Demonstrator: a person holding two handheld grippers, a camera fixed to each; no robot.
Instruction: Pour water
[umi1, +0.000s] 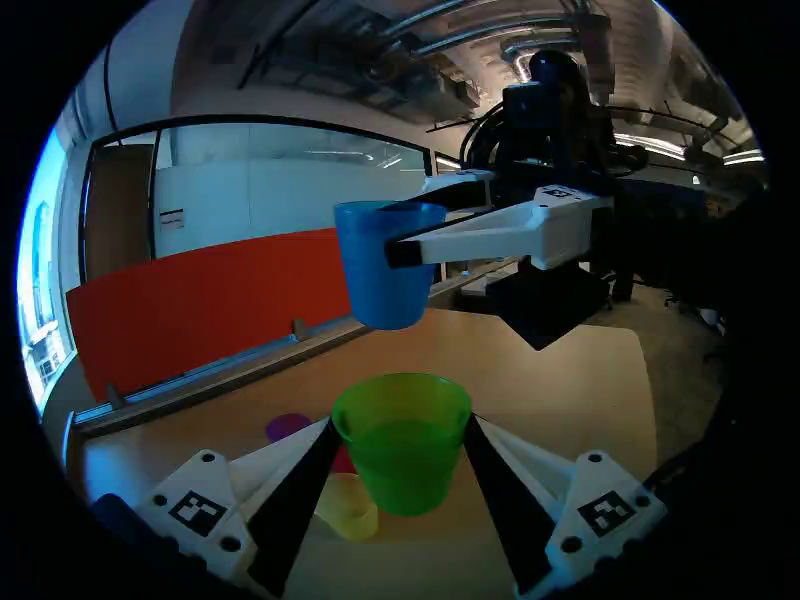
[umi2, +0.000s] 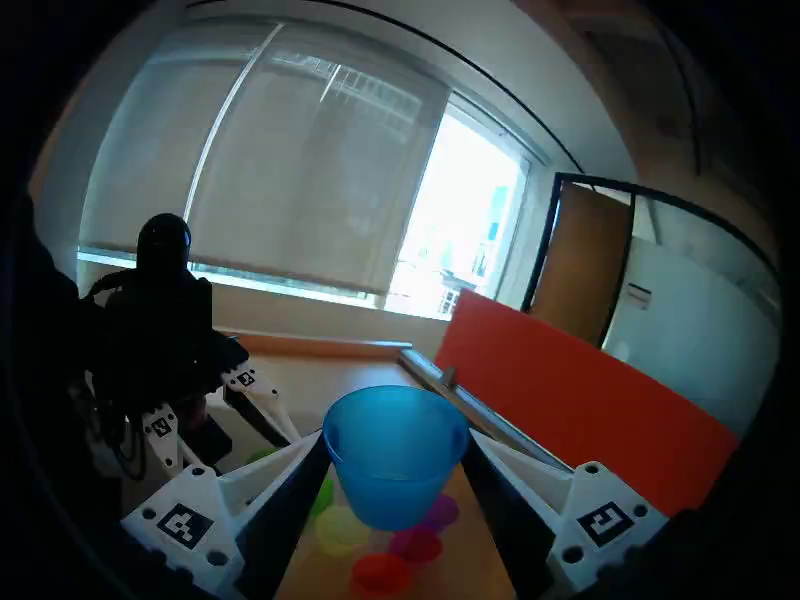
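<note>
1. L gripper (umi1: 400, 428) is clamping green cup (umi1: 403, 455) btwn both fingers, upright, at 6 o'clock in left gripper view.
2. R gripper (umi1: 396, 230) is gripping blue cup (umi1: 380, 275) w/ both fingers, hanging at 12 o'clock of green cup, apart.
3. Yellow cup (umi1: 348, 508) is sitting on table (umi1: 570, 380), at 7 o'clock of green cup.

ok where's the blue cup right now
The blue cup is held by the right gripper, raised off the table. In the left gripper view it hangs above the green cup, which the left gripper holds.
</note>
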